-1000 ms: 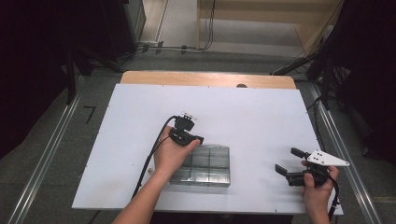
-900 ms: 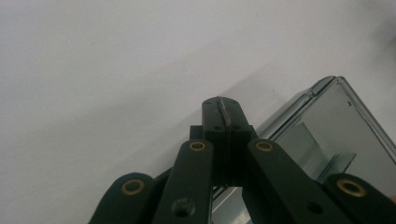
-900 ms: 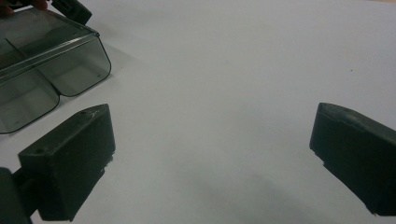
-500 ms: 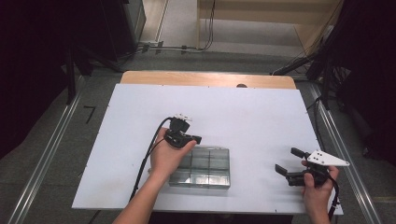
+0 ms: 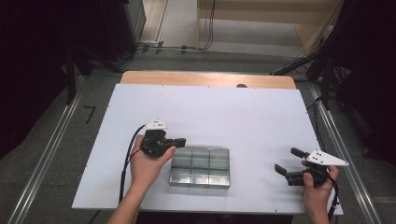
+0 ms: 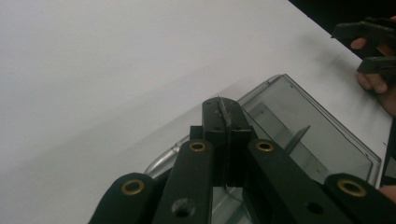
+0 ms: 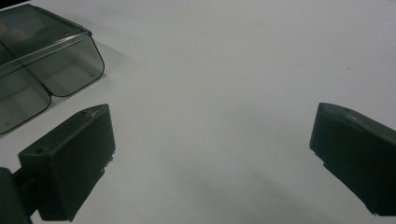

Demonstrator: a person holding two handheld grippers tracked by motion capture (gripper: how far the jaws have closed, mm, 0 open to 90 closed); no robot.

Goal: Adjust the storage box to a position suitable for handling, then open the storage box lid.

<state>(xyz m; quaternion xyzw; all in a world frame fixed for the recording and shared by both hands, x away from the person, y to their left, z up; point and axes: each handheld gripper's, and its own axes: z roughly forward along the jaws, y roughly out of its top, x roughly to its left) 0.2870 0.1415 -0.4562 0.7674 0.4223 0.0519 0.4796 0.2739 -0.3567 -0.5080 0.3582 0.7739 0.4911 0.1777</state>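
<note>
Beside the clear box, left claw pressed shut and empty; right claw wide apart, empty.

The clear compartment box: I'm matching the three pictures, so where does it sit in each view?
High view: the clear compartment box lies low and centre on the white table, just right of the left gripper.
Left gripper view: lower right, behind the shut jaws.
Right gripper view: upper left corner, beyond the open right gripper.
Shared landmark: the white table.
</note>
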